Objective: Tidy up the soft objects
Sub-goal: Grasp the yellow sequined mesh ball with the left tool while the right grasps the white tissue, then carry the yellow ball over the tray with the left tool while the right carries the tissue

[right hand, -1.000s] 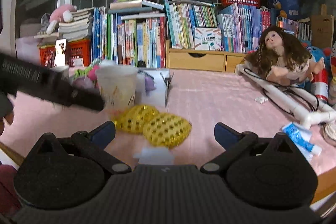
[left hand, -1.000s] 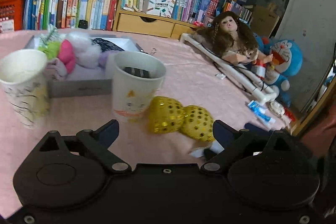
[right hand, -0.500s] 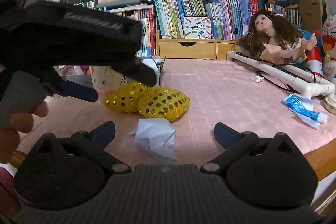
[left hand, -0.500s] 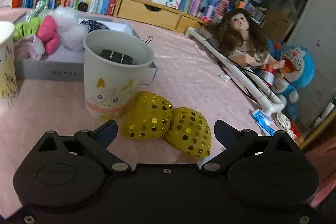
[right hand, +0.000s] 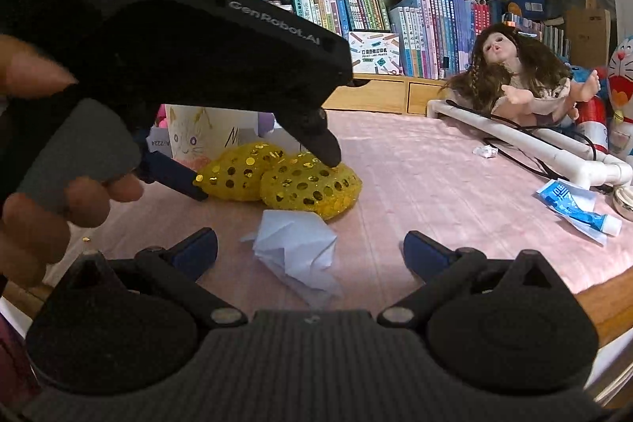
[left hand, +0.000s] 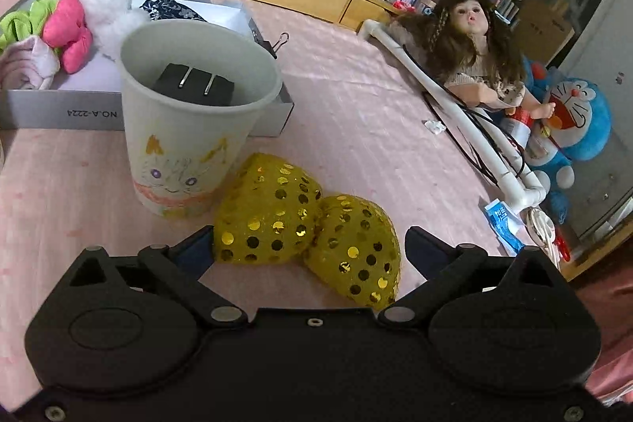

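A yellow sequined two-lobed soft object (left hand: 304, 228) lies on the pink tablecloth, also in the right wrist view (right hand: 285, 176). My left gripper (left hand: 308, 252) is open and straddles it, one finger at each side; in the right wrist view its fingers (right hand: 174, 176) reach down onto the lobes. My right gripper (right hand: 310, 252) is open, with a crumpled white tissue (right hand: 296, 256) lying between its fingers. A grey box (left hand: 257, 113) behind holds several soft things, among them a pink bow (left hand: 69, 30) and white fluff (left hand: 107, 2).
A paper cup with a cat drawing (left hand: 190, 129) holding a black plug stands just left of the yellow object. A doll (left hand: 474, 46), white pipe frame (left hand: 455, 105), toothpaste tube (right hand: 573, 204) and Doraemon plush (left hand: 573, 121) are at the right. Bookshelves stand behind.
My left gripper has moved forward and down until its open fingers straddle the yellow object. My right gripper has edged closer to the white tissue.
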Action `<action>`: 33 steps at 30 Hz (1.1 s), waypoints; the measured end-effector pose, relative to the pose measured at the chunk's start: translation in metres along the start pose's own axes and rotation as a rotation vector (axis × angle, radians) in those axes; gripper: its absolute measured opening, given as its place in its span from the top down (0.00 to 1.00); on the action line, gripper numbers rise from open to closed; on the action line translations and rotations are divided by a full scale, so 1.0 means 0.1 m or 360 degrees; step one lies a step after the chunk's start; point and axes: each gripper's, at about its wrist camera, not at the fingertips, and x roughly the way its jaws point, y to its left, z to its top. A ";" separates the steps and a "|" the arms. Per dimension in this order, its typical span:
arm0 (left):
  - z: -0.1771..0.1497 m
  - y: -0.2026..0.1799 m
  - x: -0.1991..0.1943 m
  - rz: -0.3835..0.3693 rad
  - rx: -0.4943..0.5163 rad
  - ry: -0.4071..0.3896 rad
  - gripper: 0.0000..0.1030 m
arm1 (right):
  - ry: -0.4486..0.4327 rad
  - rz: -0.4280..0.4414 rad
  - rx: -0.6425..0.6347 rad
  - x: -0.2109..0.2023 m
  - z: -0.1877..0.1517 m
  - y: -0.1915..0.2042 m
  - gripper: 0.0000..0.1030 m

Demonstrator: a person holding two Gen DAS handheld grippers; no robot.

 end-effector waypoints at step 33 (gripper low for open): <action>-0.18 0.21 -0.58 0.0020 0.0023 -0.0143 0.73 | -0.0111 -0.0062 0.0073 -0.28 0.02 -0.07 0.54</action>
